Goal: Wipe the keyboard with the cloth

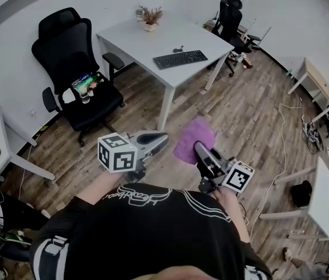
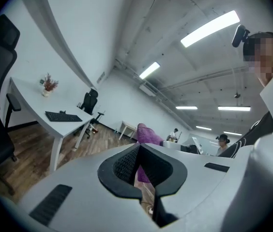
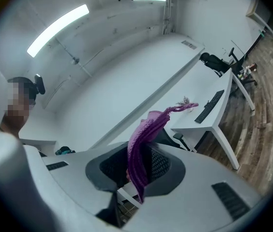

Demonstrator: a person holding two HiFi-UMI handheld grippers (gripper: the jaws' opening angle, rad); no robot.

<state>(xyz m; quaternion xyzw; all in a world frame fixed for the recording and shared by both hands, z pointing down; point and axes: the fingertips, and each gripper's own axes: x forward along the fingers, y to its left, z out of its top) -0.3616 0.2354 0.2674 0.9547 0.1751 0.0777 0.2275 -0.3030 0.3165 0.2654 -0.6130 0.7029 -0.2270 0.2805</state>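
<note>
Wood-floor office: black chair off to the left, then a white desk with the keyboard lying on it, well apart from the person. Left gripper is pinched together on nothing. Just right of it, the purple cloth sits clamped in the right gripper.

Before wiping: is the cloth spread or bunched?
Bunched: the cloth hangs crumpled from the shut right tongs.
</note>
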